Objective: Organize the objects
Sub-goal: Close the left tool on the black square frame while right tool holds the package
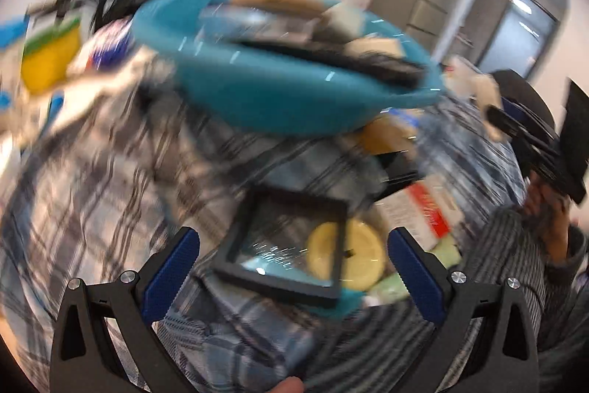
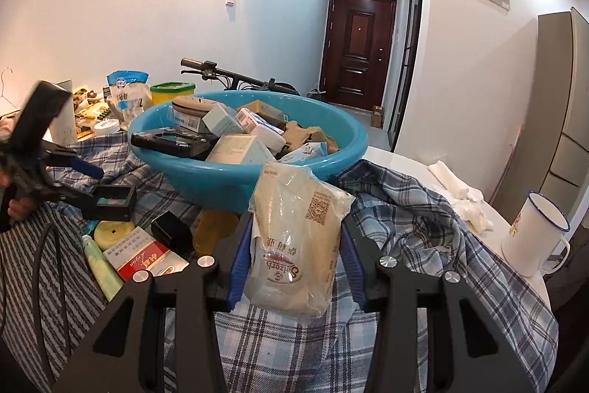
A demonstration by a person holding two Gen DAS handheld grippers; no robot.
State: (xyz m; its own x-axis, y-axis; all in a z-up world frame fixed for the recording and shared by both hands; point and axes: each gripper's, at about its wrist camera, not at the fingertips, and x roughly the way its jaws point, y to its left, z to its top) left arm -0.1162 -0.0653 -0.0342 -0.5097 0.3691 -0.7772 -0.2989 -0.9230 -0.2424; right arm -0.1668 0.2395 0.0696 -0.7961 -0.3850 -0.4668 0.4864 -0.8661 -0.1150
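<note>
My right tongs [image 2: 294,242] are clamped on a beige plastic pouch [image 2: 294,231], its long axis running straight away from me toward the blue basin [image 2: 331,153], which sits just beyond the pouch's far end on the plaid cloth [image 2: 405,227]. So the basin lies dead ahead and slightly up, and the right hand is the nearer one for dropping it in, I judge. My left tongs [image 1: 294,267] are spread wide and empty, pointing down at a black square frame [image 1: 287,245] that overlaps a yellow disc [image 1: 364,256]. The left view is smeared; only the right view shows the left tongs touching that frame, and the white mug [image 2: 533,234] on the worktop.
</note>
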